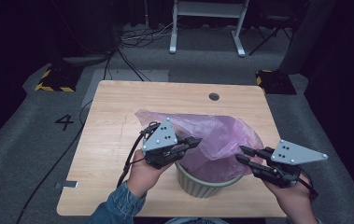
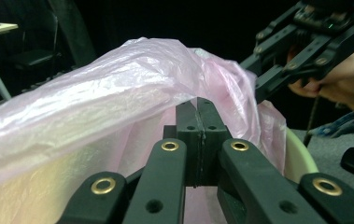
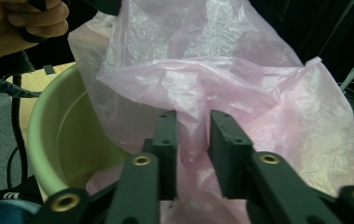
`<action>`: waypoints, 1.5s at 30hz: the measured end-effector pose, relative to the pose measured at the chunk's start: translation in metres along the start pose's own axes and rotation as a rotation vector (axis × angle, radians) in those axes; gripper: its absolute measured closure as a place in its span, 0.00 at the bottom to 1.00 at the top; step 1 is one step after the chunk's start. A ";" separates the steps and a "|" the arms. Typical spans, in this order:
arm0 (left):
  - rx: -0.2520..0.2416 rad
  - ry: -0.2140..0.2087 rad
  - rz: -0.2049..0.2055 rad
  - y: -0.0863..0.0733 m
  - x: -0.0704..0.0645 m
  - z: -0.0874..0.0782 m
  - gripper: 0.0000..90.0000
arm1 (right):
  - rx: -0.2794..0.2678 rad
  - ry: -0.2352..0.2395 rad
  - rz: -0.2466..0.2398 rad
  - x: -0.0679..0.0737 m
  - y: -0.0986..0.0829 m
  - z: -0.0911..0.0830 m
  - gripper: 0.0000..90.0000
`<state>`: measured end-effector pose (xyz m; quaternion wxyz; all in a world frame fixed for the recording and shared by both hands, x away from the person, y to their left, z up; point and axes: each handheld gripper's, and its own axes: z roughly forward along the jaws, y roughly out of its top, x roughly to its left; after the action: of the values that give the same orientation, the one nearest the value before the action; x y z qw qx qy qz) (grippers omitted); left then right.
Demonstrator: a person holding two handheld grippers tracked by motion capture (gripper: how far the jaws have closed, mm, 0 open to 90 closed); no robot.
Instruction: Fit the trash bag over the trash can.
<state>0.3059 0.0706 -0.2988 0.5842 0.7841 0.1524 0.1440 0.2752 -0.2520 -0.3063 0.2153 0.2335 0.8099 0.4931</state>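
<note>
Bag: we see thin, crinkled, translucent pink plastic bag draped over the bin.
Bin: round, smooth pale-green plastic, near the wooden table's front edge, largely covered.
Left gripper: jaws pressed together beneath the film; a pinch we cannot confirm.
Right gripper: jaws spread around a fold.

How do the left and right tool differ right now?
The left tool has its jaws pressed together on the pink bag; the right tool has its jaws apart, with film between them, not clamped. In the high view the left sits over the green bin; the right is beside it. Both point at the bag.
</note>
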 end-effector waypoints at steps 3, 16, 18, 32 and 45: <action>-0.001 0.008 0.007 0.002 0.001 -0.001 1.00 | -0.023 -0.001 -0.001 -0.002 0.005 -0.010 0.64; -0.004 0.005 0.065 0.012 0.002 0.001 1.00 | -0.033 0.036 -0.082 -0.003 0.045 -0.017 0.59; -0.007 0.008 0.072 0.012 0.001 0.001 1.00 | -0.032 0.049 -0.091 -0.003 0.050 -0.010 0.59; -0.027 -0.027 0.104 0.014 -0.004 0.003 1.00 | 0.046 0.128 -0.154 0.013 0.074 0.042 0.65; -0.008 0.022 0.109 0.009 -0.003 0.005 1.00 | 0.017 0.114 -0.072 -0.004 0.075 0.040 1.00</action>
<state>0.3061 0.0629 -0.2911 0.5767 0.7874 0.1153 0.1849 0.3138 -0.1957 -0.2552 0.1846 0.1778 0.8328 0.4907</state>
